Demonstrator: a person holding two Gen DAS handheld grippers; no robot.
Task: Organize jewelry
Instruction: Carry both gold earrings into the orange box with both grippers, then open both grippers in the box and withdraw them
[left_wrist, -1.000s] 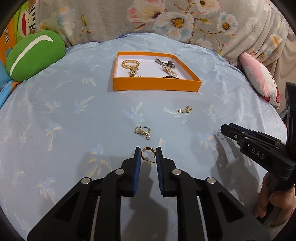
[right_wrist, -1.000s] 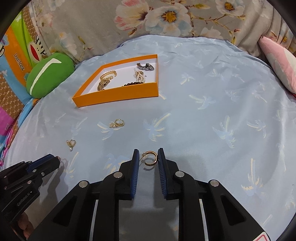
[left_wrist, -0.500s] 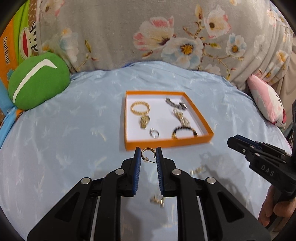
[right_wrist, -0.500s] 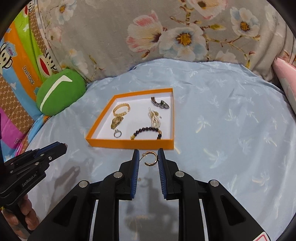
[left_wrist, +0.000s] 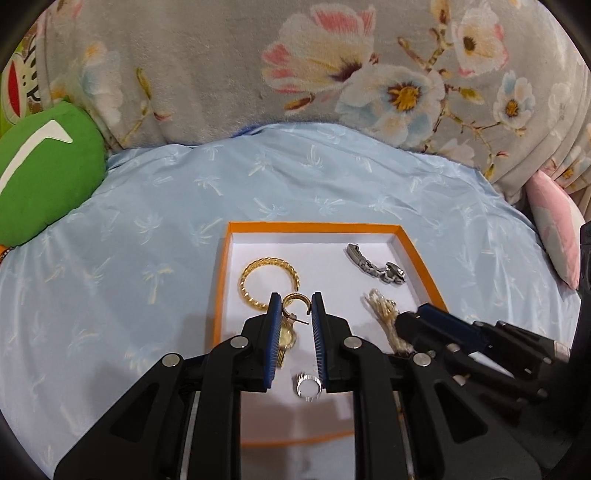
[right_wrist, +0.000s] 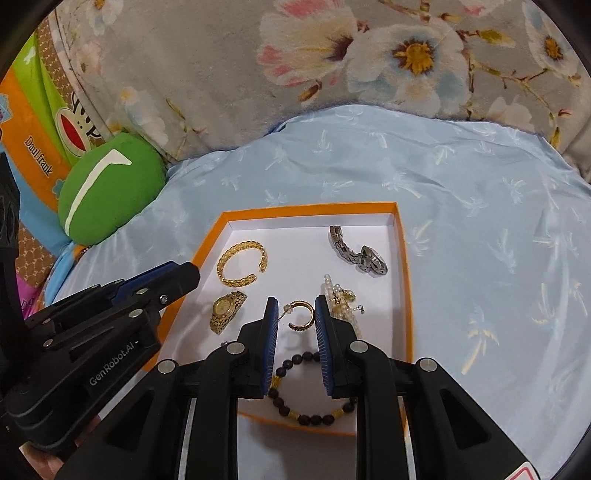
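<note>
**Inspector:** Item status?

**Assessor:** Each tool carries one gold hoop earring. The left tool (left_wrist: 294, 308) is closed narrow on its hoop earring (left_wrist: 295, 300), pinched at the fingertips with the post sticking out sideways. The right tool (right_wrist: 294, 308) likewise grips a second hoop (right_wrist: 302, 314) between its blue pads. Both hang above the orange tray (right_wrist: 403, 258), not resting on its white floor.

**Inspector:** What lies beneath?

**Assessor:** Under the left tool: a gold watch (right_wrist: 226, 311) and a silver ring (left_wrist: 308, 386), with a gold bangle (left_wrist: 268, 281) just ahead. Under the right tool: a dark bead bracelet (right_wrist: 308, 413); a pearl strand (right_wrist: 341, 300) just to its right; a silver watch (right_wrist: 357, 251) further ahead.

**Inspector:** Risks?

**Assessor:** In my judgement, three. The grips are shallow, so a hoop could slip early. Released from height, an earring may bounce or land tangled in the pearls or beads. The tools sit close together over the tray; opening both could bring them into contact.
</note>
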